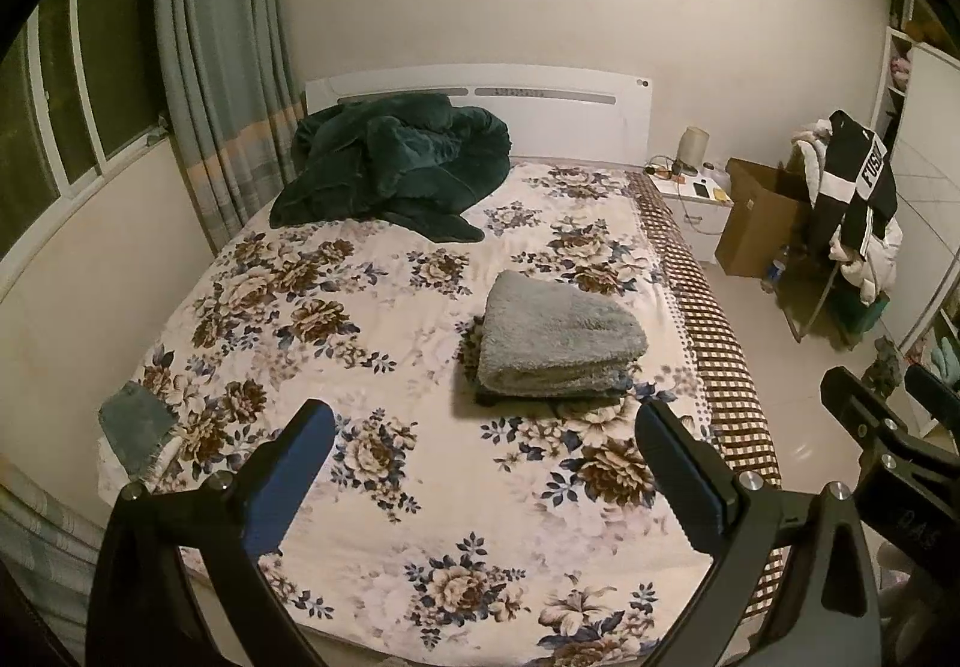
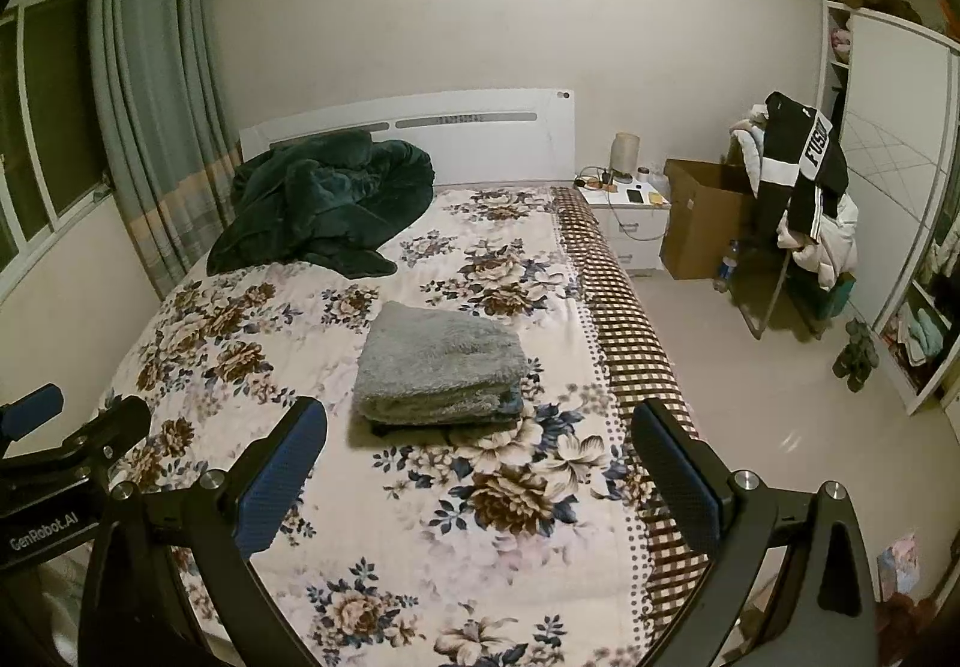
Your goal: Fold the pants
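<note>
From the left wrist camera, the pants [image 1: 555, 346] lie as a thick folded bundle of grey fleece on the flowered bedsheet [image 1: 336, 343], on the side of the bed away from the window and well apart from the dark green blanket [image 1: 390, 169] heaped against the headboard. A darker layer shows under the bundle's near edge; whether it is a second garment or part of the same one cannot be told. By the look of it the fleece is soft, light and limp, with no stiffness of its own. It should sag from wherever it is lifted, and the plush pile should give the pads good friction. The folded near edge, where the layers stack up, looks like the surest place to pinch, taking all the layers at once so the fold does not fall open. The left gripper [image 1: 486, 463] hangs above the sheet, nearer the camera than the pants, jaws spread as wide as they go, with nothing between them and nothing touched.

From the right wrist camera, the same grey bundle [image 2: 441, 367] sits in the same spot, with the green blanket [image 2: 324, 199] further up the bed beyond it. The right gripper [image 2: 480, 463] is also spread wide and empty, clear of the fleece. With both tools empty and off a neat stack, the folding looks done or nearly so.
</note>
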### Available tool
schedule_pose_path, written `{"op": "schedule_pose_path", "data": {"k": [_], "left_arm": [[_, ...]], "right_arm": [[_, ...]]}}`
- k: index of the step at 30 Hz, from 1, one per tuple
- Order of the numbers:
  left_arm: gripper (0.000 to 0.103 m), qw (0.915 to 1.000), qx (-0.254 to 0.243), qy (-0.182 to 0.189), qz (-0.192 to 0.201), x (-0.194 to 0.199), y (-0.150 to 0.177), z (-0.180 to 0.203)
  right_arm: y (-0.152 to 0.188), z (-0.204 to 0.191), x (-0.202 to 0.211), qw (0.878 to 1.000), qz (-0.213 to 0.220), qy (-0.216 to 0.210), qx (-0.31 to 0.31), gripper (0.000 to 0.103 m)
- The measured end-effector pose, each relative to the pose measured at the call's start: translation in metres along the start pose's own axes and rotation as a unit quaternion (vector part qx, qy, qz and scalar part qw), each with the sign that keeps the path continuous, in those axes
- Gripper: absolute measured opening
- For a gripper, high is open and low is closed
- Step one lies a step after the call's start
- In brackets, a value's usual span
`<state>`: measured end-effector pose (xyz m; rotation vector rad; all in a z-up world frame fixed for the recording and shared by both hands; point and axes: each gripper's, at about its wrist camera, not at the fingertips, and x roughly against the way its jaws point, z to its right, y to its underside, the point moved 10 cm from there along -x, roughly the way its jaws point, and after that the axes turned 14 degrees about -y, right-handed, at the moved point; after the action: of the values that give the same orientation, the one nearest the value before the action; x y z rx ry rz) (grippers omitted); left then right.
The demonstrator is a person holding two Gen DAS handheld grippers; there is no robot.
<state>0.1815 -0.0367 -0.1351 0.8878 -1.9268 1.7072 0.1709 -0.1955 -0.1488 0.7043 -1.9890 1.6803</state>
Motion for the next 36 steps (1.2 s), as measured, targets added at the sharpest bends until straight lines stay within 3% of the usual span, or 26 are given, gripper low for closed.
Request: {"op": "schedule_pose_path", "data": {"k": [36], "left_arm": [[0.102, 1.0, 0.002, -0.003, -0.001, 0.0021, -0.0003, -0.0028]], "right_arm": [[0.0054, -0.0003, 0.0025, 1.0, -0.005, -0.001, 0.001, 0.103]]}}
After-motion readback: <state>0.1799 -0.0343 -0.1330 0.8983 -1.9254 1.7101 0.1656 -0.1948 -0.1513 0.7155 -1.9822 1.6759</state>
